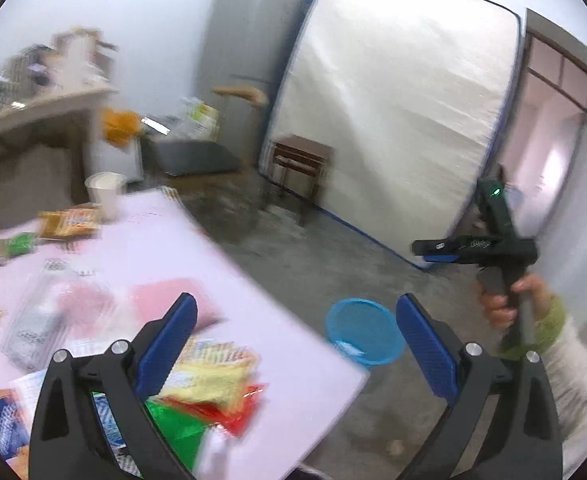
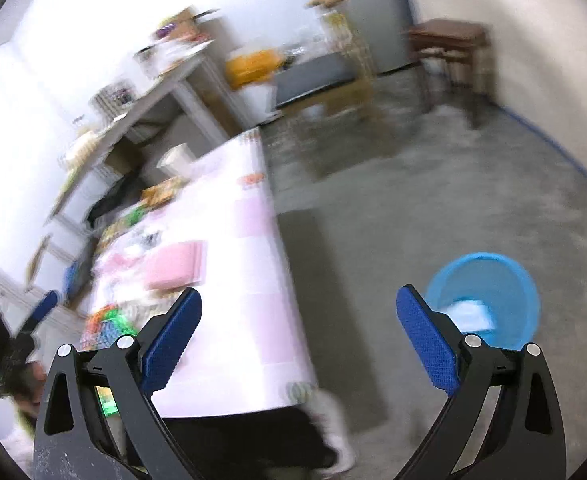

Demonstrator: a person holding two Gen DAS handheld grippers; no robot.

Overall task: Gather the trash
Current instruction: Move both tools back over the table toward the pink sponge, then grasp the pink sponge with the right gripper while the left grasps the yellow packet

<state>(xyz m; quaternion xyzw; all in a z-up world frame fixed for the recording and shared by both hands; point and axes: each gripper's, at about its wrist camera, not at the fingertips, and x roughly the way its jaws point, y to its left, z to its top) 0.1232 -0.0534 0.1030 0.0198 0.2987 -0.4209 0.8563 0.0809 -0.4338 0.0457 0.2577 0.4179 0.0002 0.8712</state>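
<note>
My left gripper [image 1: 297, 336] is open and empty above the near corner of a pink-clothed table [image 1: 253, 264]. Below it lies a yellow, red and green snack wrapper [image 1: 213, 384]. Farther back on the cloth are a clear plastic bottle [image 1: 37, 320], an orange packet [image 1: 71, 222] and a paper cup [image 1: 105, 192]. A blue bin [image 1: 363, 330] stands on the floor beside the table. My right gripper [image 2: 299, 332] is open and empty over the table's edge. To its right is the blue bin [image 2: 489, 300], with a white piece [image 2: 467, 314] inside. Everything is motion-blurred.
A wrapped mattress [image 1: 393, 100] leans on the far wall behind a dark wooden stool [image 1: 301, 160]. A grey cabinet [image 1: 249, 40] fills the corner. At the left is a cluttered shelf desk [image 1: 41, 100]. Grey concrete floor [image 2: 413, 200] lies around the bin.
</note>
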